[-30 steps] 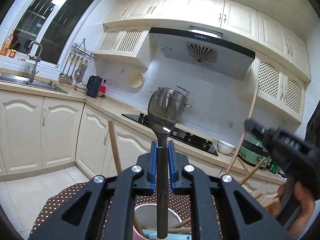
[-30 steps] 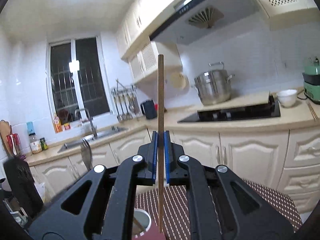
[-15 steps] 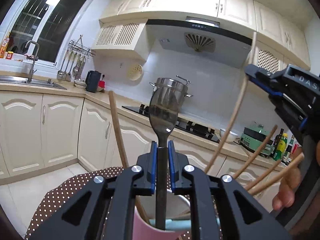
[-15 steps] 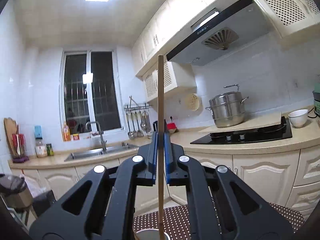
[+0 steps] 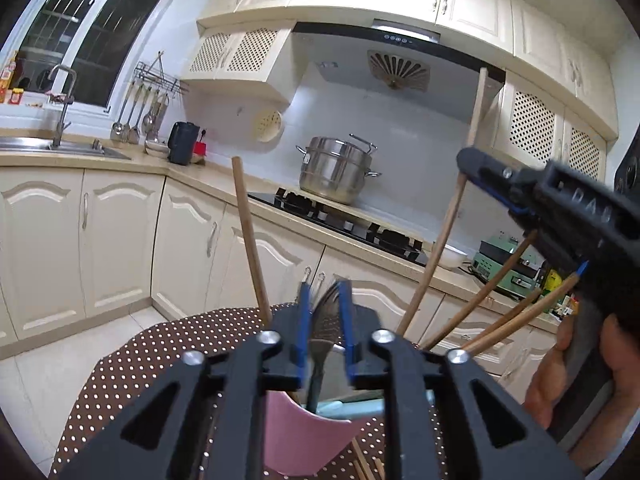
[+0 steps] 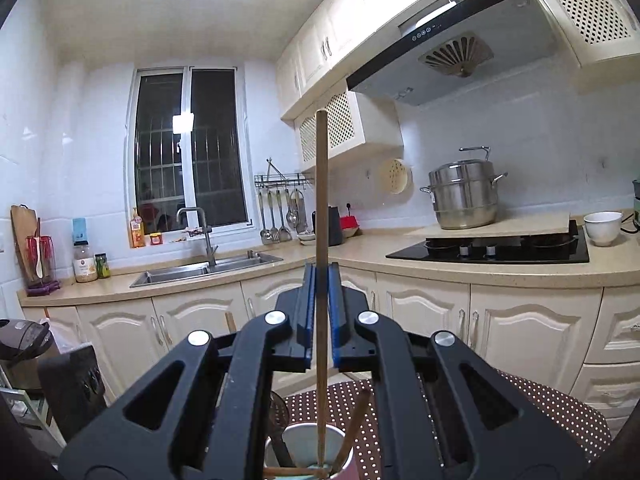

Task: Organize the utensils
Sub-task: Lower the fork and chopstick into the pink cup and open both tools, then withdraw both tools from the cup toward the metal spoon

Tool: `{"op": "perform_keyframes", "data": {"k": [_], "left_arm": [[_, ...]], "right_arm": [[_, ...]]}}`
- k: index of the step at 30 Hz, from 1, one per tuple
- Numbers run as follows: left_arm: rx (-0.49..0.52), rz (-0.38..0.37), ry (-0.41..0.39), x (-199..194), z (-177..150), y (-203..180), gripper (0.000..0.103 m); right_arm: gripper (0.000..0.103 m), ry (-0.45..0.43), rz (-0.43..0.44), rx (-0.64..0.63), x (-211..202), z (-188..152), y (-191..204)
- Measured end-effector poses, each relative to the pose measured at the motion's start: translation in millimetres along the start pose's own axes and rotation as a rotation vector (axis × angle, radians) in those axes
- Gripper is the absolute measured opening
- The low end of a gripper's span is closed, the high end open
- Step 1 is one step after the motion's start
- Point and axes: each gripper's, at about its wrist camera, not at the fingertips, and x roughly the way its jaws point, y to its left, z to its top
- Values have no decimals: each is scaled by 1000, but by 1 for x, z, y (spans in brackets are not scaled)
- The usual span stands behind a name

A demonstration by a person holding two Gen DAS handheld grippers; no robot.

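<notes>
The left tool (image 5: pixel 325 312), fingers parted, straddles a dark metal spoon (image 5: pixel 320 344) standing loose in the pink cup (image 5: pixel 304 436) on the brown polka-dot worktop (image 5: pixel 132 364). To the right, the right tool (image 6: pixel 320 312) pinches a long wooden chopstick (image 6: pixel 321 216) upright, its lower end inside the cup among other chopsticks (image 5: pixel 476 312).

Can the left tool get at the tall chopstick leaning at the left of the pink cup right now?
Probably yes: the left tool stands open around the dark spoon already dropped in the pink cup; the leaning chopstick stands free just left.
</notes>
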Motion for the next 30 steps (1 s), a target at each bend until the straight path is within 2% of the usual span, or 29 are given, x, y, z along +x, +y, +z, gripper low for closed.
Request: {"op": "perform_keyframes", "data": {"k": [2,10,23,25,26,27,30], "left_arm": [[-10,-5,-8,-6,1,1,33],[-18,-12,-11,-21,9,-2,45],[-19,22,-3,-40,19,-3,49],[-17,25,0,-44,21,-4,49],[-17,25,0,-46,21,-5,49],[-18,25,1,-48,22,-5,49],[-18,30,-2,-56,25,-7,49]], "right_arm": [[7,5,-4,1,0,-1,0],[7,21,-15,-12,0,-4,5],[10,67,-35,-3,0,-4,11],[24,64,-39,-3,-1,-2,10],[44,60,-40,-1,-3,-2,10],[51,52,-36,1,-6,-1,10],[51,56,-46,0,-10,0,11]]}}
